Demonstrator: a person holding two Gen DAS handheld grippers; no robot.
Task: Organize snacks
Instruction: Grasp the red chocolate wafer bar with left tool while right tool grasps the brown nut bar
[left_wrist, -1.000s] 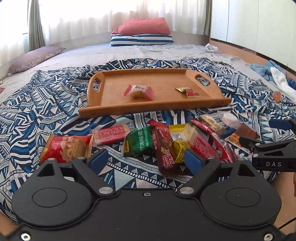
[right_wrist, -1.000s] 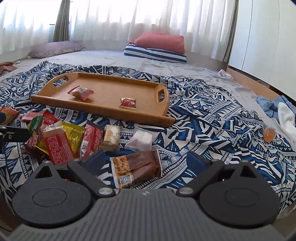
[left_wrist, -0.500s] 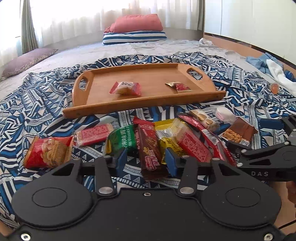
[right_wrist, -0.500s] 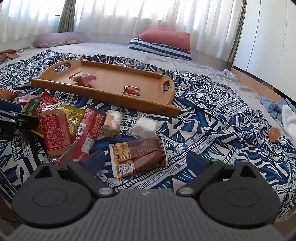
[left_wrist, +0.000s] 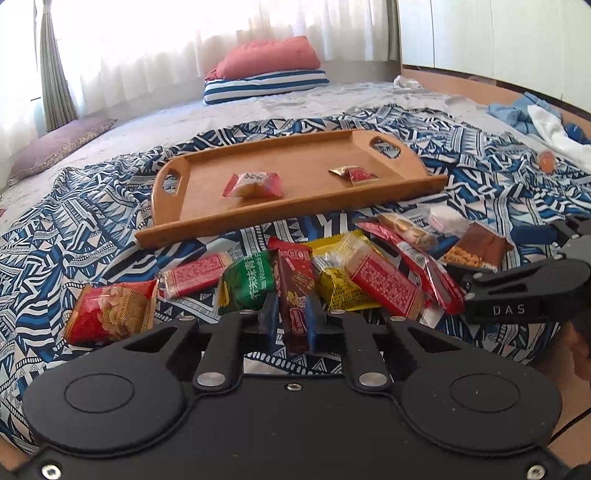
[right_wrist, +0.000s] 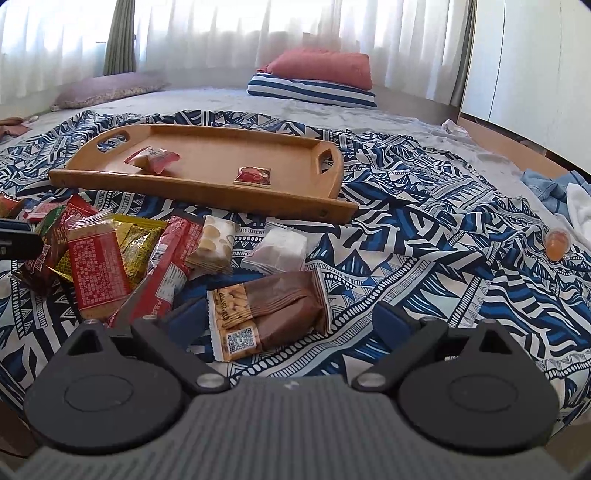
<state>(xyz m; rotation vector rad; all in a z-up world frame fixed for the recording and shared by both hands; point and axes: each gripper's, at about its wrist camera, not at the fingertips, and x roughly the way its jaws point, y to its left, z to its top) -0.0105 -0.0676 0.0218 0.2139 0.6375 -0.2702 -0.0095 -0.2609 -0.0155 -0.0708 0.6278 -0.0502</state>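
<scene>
A pile of snack packets lies on the patterned blanket in front of a wooden tray (left_wrist: 295, 210) (right_wrist: 207, 192). My left gripper (left_wrist: 291, 317) is shut on the near end of a dark brown-red snack bar (left_wrist: 295, 288), which still lies in the pile. My right gripper (right_wrist: 288, 317) is open, its jaws either side of a brown wafer packet (right_wrist: 269, 314) without touching it. It also shows in the left wrist view (left_wrist: 524, 288). The tray holds a pink-white candy packet (left_wrist: 255, 184) and a small red packet (left_wrist: 354, 173).
A green packet (left_wrist: 249, 282), yellow packet (left_wrist: 332, 280), red packets (left_wrist: 384, 280) and a peanut bag (left_wrist: 110, 314) lie around the bar. A white packet (right_wrist: 279, 249) and an orange jelly cup (right_wrist: 557, 243) lie to the right. Pillows lie at the far end.
My left gripper moved forward into the pile and closed from wide open onto the dark snack bar. My right gripper moved slightly closer to the brown wafer packet and stayed open.
</scene>
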